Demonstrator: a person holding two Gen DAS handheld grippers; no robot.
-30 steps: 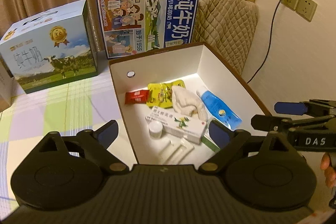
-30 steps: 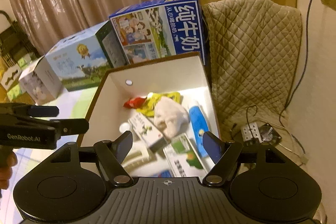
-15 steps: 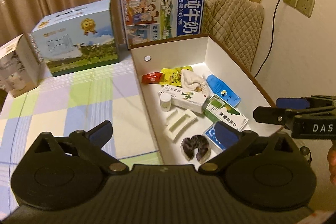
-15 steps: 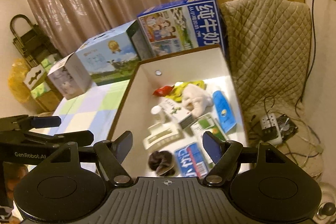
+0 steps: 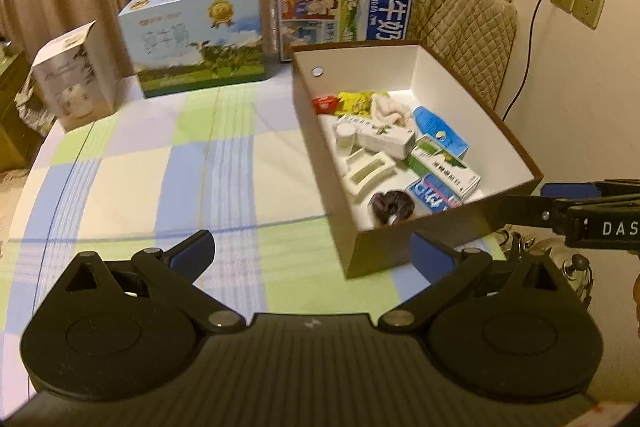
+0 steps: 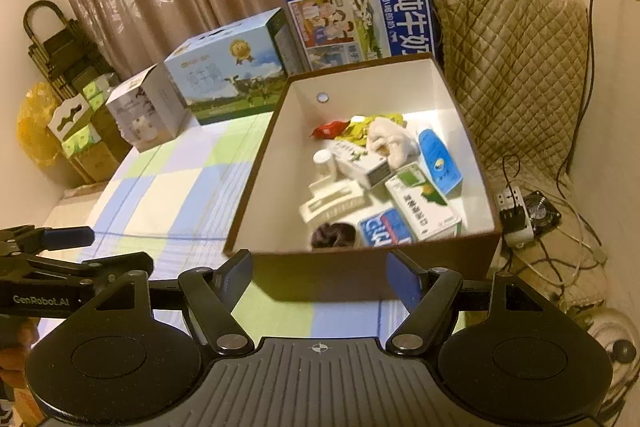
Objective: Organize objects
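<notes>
A brown open box (image 5: 460,67) with a white inside stands at the table's right edge, also in the right wrist view (image 6: 260,167). Inside lie a dark scrunchie (image 5: 390,205), medicine cartons (image 5: 442,163), a blue tube (image 5: 434,125), a cream cloth (image 5: 390,109), yellow (image 5: 358,101) and red (image 5: 325,103) packets, a small white jar (image 5: 346,137) and white clips (image 5: 368,173). My left gripper (image 5: 312,253) is open and empty, in front of the box's near left corner. My right gripper (image 6: 320,275) is open and empty, just before the box's near wall.
Two milk cartons (image 5: 200,35) (image 5: 344,9) and a small white box (image 5: 74,79) stand at the table's far edge. A checked cloth (image 5: 160,167) covers the table. A quilted chair (image 6: 512,67), a power strip (image 6: 516,207) and cables lie to the right.
Both grippers have pulled back and away from the box; from over its inside they now sit in front of its near wall. Both stayed open and empty.
</notes>
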